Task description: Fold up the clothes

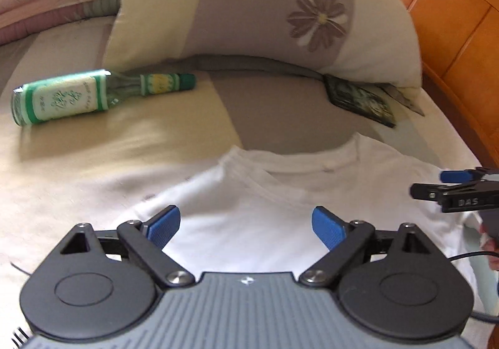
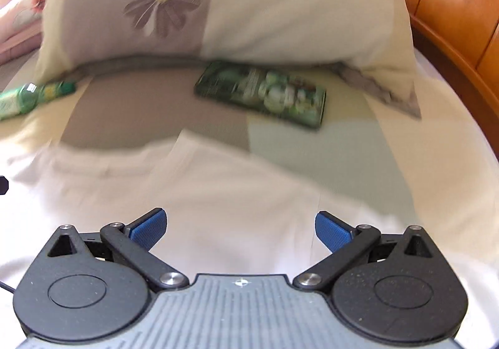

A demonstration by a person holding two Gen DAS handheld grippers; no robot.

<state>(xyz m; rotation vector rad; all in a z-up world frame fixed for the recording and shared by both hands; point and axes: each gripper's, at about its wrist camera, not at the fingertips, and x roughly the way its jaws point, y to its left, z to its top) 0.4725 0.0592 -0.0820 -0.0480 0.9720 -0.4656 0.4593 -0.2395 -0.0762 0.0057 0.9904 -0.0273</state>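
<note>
A white T-shirt [image 1: 249, 193] lies flat on the bed, its collar toward the pillow. My left gripper [image 1: 246, 225] hangs over the shirt below the collar, jaws wide open with nothing between the blue pads. In the right wrist view the same shirt [image 2: 218, 193] is blurred. There my right gripper [image 2: 241, 227] is open over the cloth, empty too. The right gripper [image 1: 452, 190] also juts in at the right edge of the left wrist view, beside the shirt's shoulder.
A green and white glass bottle [image 1: 93, 96] lies on the sheet at the left. A dark green flat packet [image 2: 262, 93] lies in front of the flowered pillow [image 1: 265, 6]. An orange wooden headboard [image 1: 452, 21] closes the right side.
</note>
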